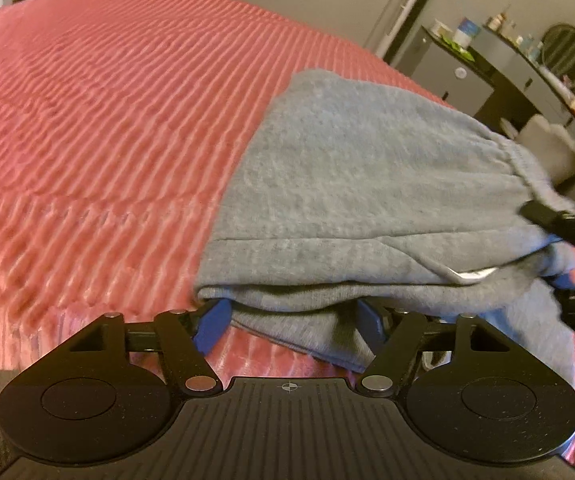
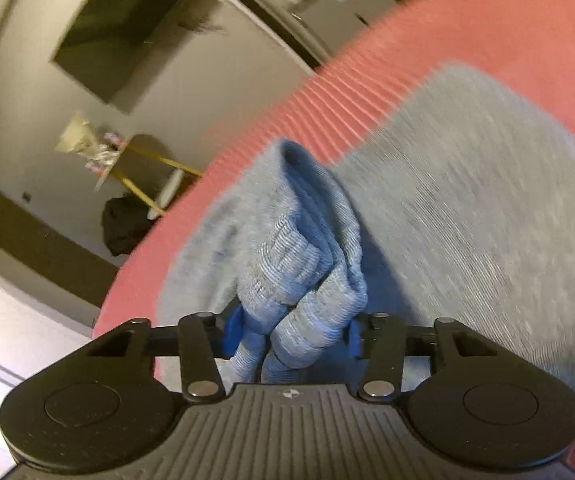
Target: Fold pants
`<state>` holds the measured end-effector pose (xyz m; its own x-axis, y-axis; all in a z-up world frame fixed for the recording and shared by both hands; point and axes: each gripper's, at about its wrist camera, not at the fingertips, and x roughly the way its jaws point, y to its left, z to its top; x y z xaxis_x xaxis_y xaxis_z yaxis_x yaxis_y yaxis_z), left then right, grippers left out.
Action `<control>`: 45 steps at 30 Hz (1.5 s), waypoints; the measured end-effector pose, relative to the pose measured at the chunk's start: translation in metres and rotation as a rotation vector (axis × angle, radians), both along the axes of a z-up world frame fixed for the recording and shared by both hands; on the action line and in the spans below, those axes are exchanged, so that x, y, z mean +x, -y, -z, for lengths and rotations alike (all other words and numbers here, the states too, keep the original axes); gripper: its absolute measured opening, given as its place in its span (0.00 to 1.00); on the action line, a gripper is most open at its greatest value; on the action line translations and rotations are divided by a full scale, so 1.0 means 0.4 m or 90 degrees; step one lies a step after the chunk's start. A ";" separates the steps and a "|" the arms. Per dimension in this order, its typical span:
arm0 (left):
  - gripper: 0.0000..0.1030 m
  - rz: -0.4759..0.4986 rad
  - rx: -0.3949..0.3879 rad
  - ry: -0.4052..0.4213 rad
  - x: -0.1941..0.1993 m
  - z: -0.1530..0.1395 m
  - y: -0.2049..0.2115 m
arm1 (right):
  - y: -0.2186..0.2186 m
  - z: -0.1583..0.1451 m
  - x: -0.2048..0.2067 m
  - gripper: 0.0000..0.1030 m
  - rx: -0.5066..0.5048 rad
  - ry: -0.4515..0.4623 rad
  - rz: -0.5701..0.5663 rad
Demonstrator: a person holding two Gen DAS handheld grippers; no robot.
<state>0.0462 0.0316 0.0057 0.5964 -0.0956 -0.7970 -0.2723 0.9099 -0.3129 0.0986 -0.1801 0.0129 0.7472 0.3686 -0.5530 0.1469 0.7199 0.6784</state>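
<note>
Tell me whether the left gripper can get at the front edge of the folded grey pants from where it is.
Probably yes. The left gripper already straddles the front edge of the grey pants on the pink bedspread, and nothing lies between them. The right gripper holds bunched fabric off to the side, out of the way.

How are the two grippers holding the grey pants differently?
The left gripper straddles a flat, layered folded edge of the pants; the right gripper pinches a bunched ribbed cuff. The left jaws stand wider, the right narrower. Both have blue pads and work over the pink bedspread.
</note>
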 end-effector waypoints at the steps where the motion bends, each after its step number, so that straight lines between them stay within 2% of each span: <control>1: 0.65 -0.009 -0.006 0.000 -0.002 -0.001 -0.005 | -0.003 -0.021 -0.008 0.41 -0.006 0.016 -0.008; 2: 0.60 -0.021 -0.014 0.004 -0.007 -0.002 -0.011 | -0.007 -0.042 -0.014 0.40 -0.013 0.031 -0.012; 5: 0.58 -0.031 -0.032 0.008 -0.013 -0.002 -0.022 | -0.018 -0.089 -0.033 0.39 -0.021 0.057 -0.018; 9: 0.61 0.027 0.000 0.012 -0.013 -0.005 0.014 | -0.018 -0.133 -0.052 0.38 -0.015 0.079 -0.013; 11: 0.57 0.029 0.025 0.016 -0.011 -0.005 0.026 | -0.009 -0.149 -0.062 0.38 -0.009 0.090 -0.006; 13: 0.39 0.020 0.022 0.027 -0.016 -0.008 0.020 | 0.003 -0.158 -0.079 0.38 -0.005 0.099 0.001; 14: 0.20 0.017 0.018 0.035 -0.018 -0.011 0.015 | 0.014 -0.162 -0.087 0.38 -0.002 0.105 0.004; 15: 0.13 0.015 0.012 0.040 -0.022 -0.012 0.011 | 0.023 -0.162 -0.096 0.38 -0.004 0.108 0.010; 17: 0.11 0.021 0.001 0.056 -0.028 -0.016 0.011 | 0.042 -0.157 -0.109 0.38 -0.010 0.109 0.024; 19: 0.11 0.038 0.012 0.055 -0.026 -0.016 0.021 | 0.075 -0.133 -0.123 0.38 -0.015 0.095 0.046; 22: 0.20 0.063 0.023 0.029 -0.011 -0.002 0.041 | 0.120 -0.074 -0.137 0.38 -0.046 0.059 0.069; 25: 0.27 0.082 0.046 0.037 -0.009 -0.003 0.059 | 0.155 0.002 -0.135 0.41 -0.052 -0.013 0.086; 27: 0.31 0.087 0.049 0.039 -0.009 -0.003 0.065 | 0.178 0.053 -0.135 0.53 -0.007 -0.070 0.103; 28: 0.33 0.088 0.046 0.042 -0.010 -0.004 0.064 | 0.184 0.071 -0.139 0.54 0.016 -0.079 0.109; 31: 0.60 0.095 0.006 0.042 -0.012 -0.004 0.057 | 0.184 0.088 -0.140 0.65 0.043 -0.067 0.108; 33: 0.62 0.088 -0.008 0.038 -0.015 -0.004 0.053 | 0.171 0.087 -0.123 0.75 0.051 -0.065 0.087; 35: 0.62 0.082 -0.025 0.037 -0.025 -0.007 0.046 | 0.158 0.089 -0.115 0.74 0.044 -0.061 0.080; 37: 0.65 0.089 -0.050 0.044 -0.037 -0.012 0.043 | 0.159 0.093 -0.118 0.49 0.042 -0.045 0.081; 38: 0.65 0.097 -0.056 0.049 -0.043 -0.017 0.043 | 0.164 0.100 -0.119 0.44 0.056 -0.039 0.080; 40: 0.69 0.108 -0.048 0.057 -0.053 -0.024 0.054 | 0.183 0.122 -0.122 0.44 0.075 -0.050 0.085; 41: 0.74 0.122 -0.041 0.060 -0.050 -0.025 0.070 | 0.188 0.129 -0.123 0.45 0.084 -0.053 0.083; 45: 0.74 0.201 0.005 0.070 -0.049 -0.023 0.136 | 0.195 0.136 -0.126 0.49 0.103 -0.053 0.081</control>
<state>0.0264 -0.0230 0.0151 0.6208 -0.2841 -0.7307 0.0592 0.9463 -0.3177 0.0482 -0.2582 -0.0414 0.7481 0.3633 -0.5553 0.2895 0.5743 0.7657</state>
